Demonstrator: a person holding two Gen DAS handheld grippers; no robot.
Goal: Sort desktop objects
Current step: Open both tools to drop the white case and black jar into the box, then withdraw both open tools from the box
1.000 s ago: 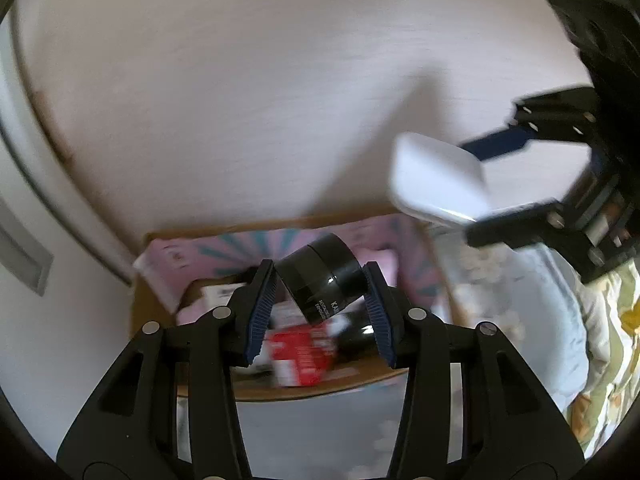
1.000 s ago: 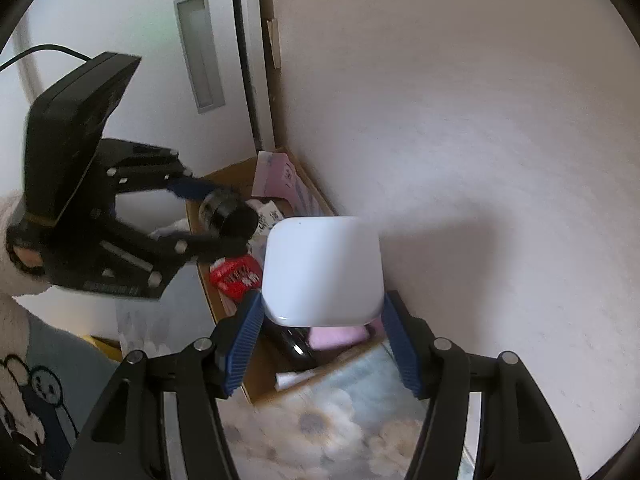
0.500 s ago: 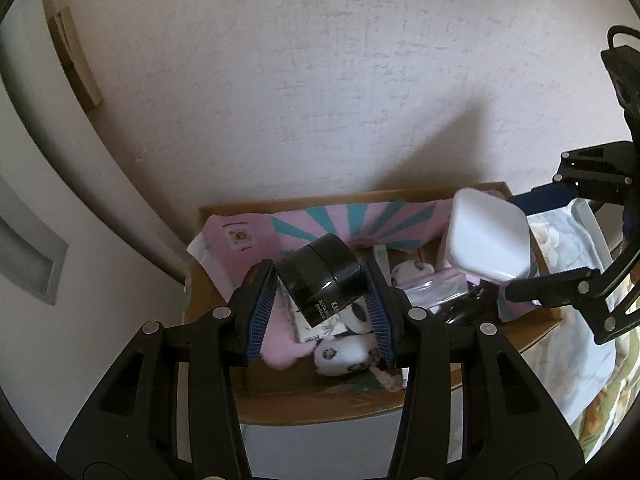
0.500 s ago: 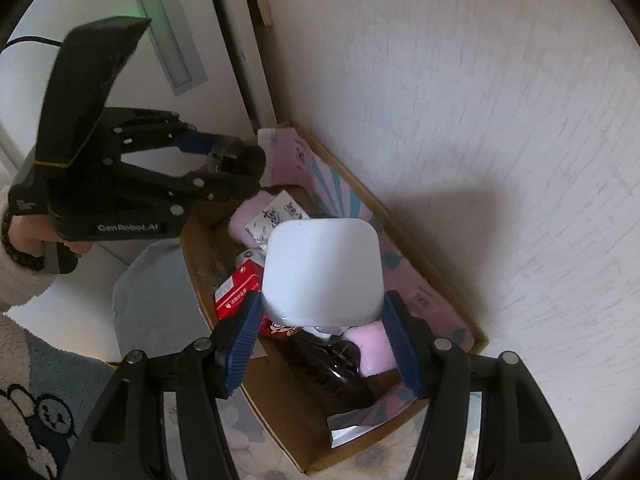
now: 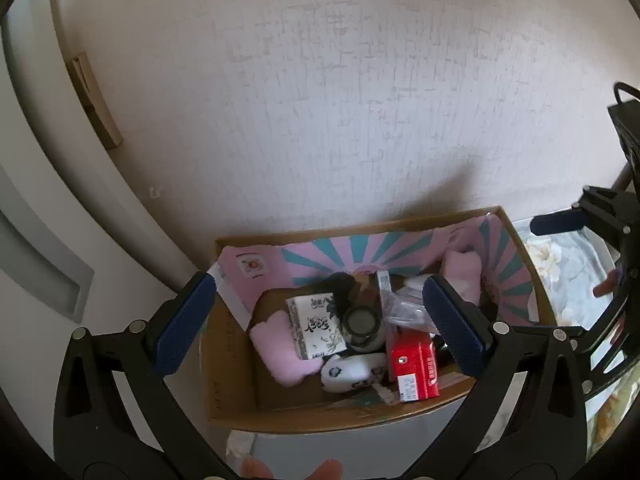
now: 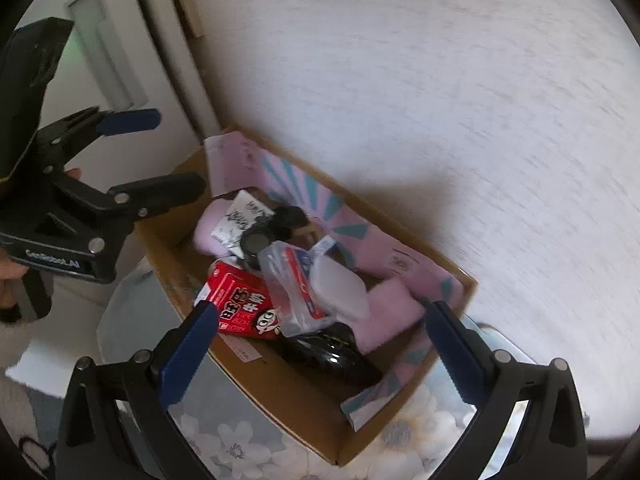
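Observation:
A cardboard box (image 5: pixel 228 364) (image 6: pixel 280 392) with a pink and teal liner stands against the wall. A black jar (image 5: pixel 362 326) (image 6: pixel 256 246) lies among its contents beside a tissue pack (image 5: pixel 316 326). A white rounded case (image 6: pixel 340 284) lies in the box on a clear bag. My left gripper (image 5: pixel 320 320) hangs open and empty above the box; it also shows in the right wrist view (image 6: pixel 156 152). My right gripper (image 6: pixel 320 356) is open and empty over the box's near side; it shows at the right edge of the left wrist view (image 5: pixel 560 272).
The box also holds a red carton (image 5: pixel 414 364) (image 6: pixel 240 308), pink plush pieces (image 5: pixel 280 350), a black glossy object (image 6: pixel 332 356) and a clear bag (image 6: pixel 296 280). A flowered cloth (image 6: pixel 240 452) lies under the box. A white door (image 6: pixel 100 56) stands at the left.
Both grippers opened. The black jar dropped from my left gripper into the box, and the white case dropped from my right gripper into the box.

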